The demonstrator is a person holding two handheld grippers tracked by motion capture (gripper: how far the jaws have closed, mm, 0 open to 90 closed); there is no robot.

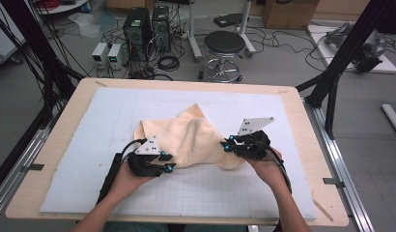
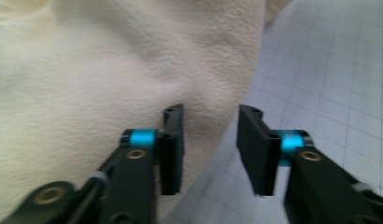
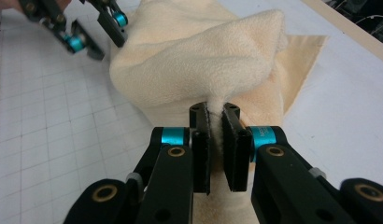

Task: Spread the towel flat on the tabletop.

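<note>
holding the cream cloth point(image 3: 199, 60) pinched, right gripper point(image 3: 216, 122) alone bears it; left gripper point(image 2: 210, 140), jaws parted and empty, risks the near-left edge slumping.

We see a wooden table point(image 1: 65, 118) with a pale, light-brown top and rounded corners, its bare wood showing as a border on every side. A white mat point(image 1: 114, 111) printed with a fine grey grid lies flat on it and covers nearly the whole top; in the two gripper views the same grid point(image 2: 329, 84) runs beneath everything. Directly on the mat, near its middle and toward our side, lies a cream-yellow fleece cloth point(image 1: 186, 137), rumpled and bunched into soft folds, with one thin flat corner point(image 3: 304, 60) spread out on the mat toward the far edge. Short strips of tape point(image 1: 324, 210) mark the wood near the table's corners.
</note>
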